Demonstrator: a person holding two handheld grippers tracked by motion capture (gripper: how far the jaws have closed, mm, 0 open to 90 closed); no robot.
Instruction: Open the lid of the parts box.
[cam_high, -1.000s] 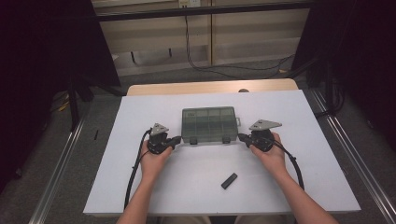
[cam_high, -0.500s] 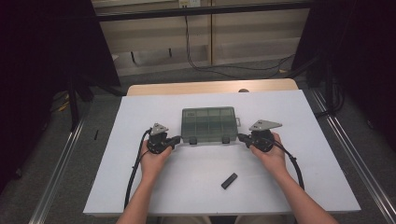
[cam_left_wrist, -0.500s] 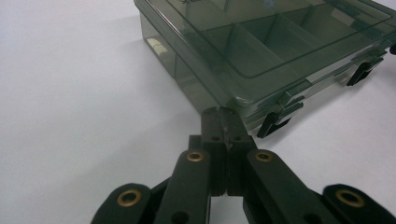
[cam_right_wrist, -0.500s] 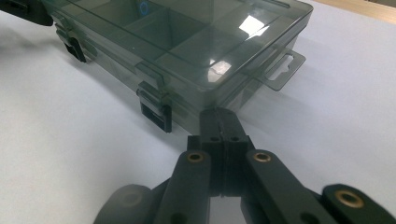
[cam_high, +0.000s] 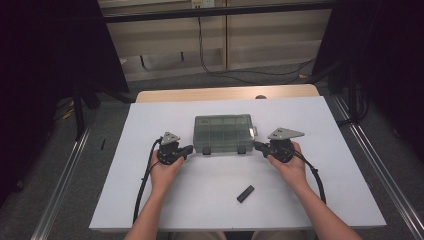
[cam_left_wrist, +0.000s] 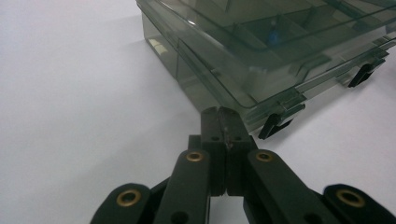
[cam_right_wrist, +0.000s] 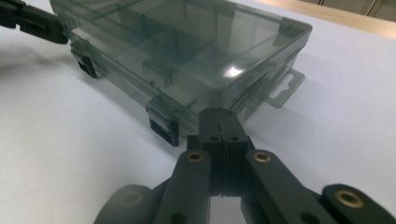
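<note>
I have the left gripper and right gripper flanking the closed box mid-surface, fingers pressed together on nothing, so its latches remain shut and opening is still ahead.

The small blue item inside the compartment box is perhaps too blurred to identify.

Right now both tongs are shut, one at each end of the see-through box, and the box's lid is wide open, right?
Not quite. The lid of the see-through box is closed, as the right gripper view shows. The left tongs and right tongs are indeed shut, one at each end.
</note>
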